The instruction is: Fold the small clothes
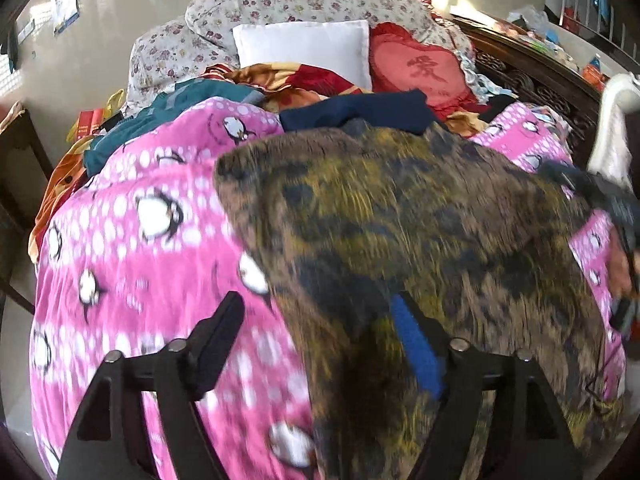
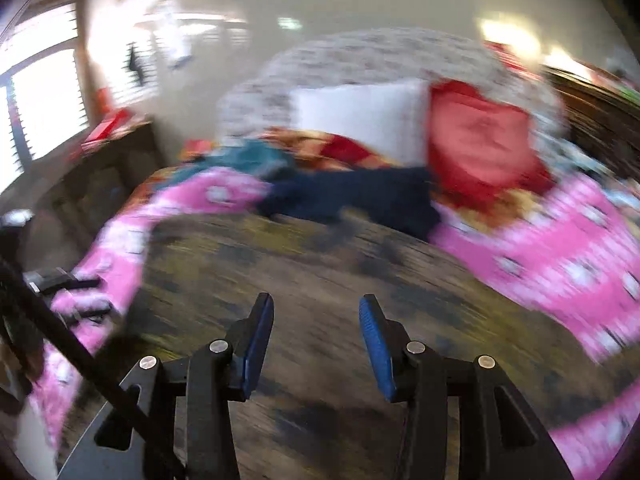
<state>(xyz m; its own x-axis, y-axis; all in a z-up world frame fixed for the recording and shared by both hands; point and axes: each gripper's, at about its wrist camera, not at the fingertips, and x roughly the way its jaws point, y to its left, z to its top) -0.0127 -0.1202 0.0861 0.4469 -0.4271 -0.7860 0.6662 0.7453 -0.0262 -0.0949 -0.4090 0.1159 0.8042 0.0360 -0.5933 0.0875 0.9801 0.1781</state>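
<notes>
A brown, yellow and black patterned garment (image 1: pixel 420 232) lies spread flat on the pink penguin-print quilt (image 1: pixel 140 240). My left gripper (image 1: pixel 320 324) is open over the garment's near left edge; its left finger (image 1: pixel 220 336) is above the quilt and its blue-padded right finger (image 1: pixel 412 340) above the cloth. In the blurred right wrist view, my right gripper (image 2: pixel 316 340) is open and empty just above the same garment (image 2: pixel 320 272). The right gripper also shows at the right edge of the left wrist view (image 1: pixel 624 216).
A navy garment (image 1: pixel 356 112), a teal garment (image 1: pixel 160 120) and red-gold cloth (image 1: pixel 296 80) lie behind. A white pillow (image 1: pixel 304 48), a red heart cushion (image 1: pixel 420 68) and floral bedding (image 1: pixel 280 0) are at the back. A dark carved headboard (image 1: pixel 540 80) runs on the right.
</notes>
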